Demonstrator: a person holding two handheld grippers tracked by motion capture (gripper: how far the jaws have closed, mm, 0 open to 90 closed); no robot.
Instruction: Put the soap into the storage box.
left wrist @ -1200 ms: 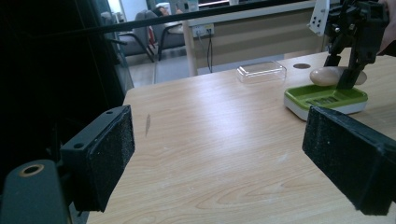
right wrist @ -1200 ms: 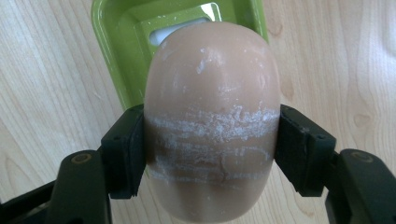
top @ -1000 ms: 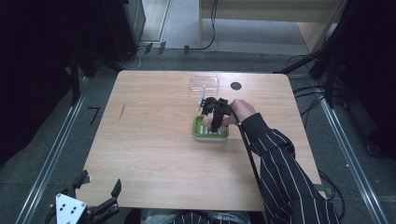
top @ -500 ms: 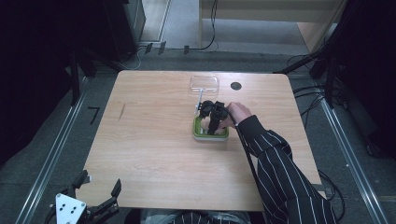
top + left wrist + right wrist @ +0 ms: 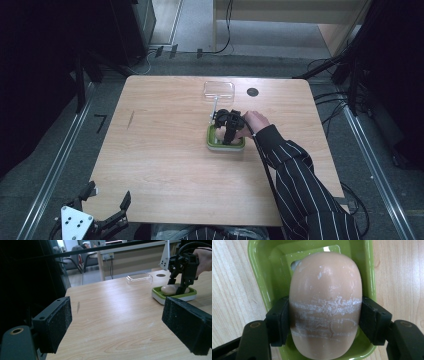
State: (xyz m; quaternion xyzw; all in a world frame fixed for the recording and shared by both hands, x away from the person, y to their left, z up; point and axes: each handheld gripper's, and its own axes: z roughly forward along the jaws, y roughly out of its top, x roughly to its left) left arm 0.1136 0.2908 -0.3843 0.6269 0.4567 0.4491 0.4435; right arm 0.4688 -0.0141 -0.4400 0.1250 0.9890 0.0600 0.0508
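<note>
Right gripper view: smooth oval soap (image 5: pixel 325 305), glossy green dish (image 5: pixel 260 277).

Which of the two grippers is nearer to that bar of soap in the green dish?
The right. The right gripper has its jaws against both sides of the soap in the green dish. The left gripper sits far off at the table's near edge, jaws wide apart.

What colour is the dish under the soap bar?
The dish is bright green inside; the right gripper view shows it best, under the beige soap bar.
</note>
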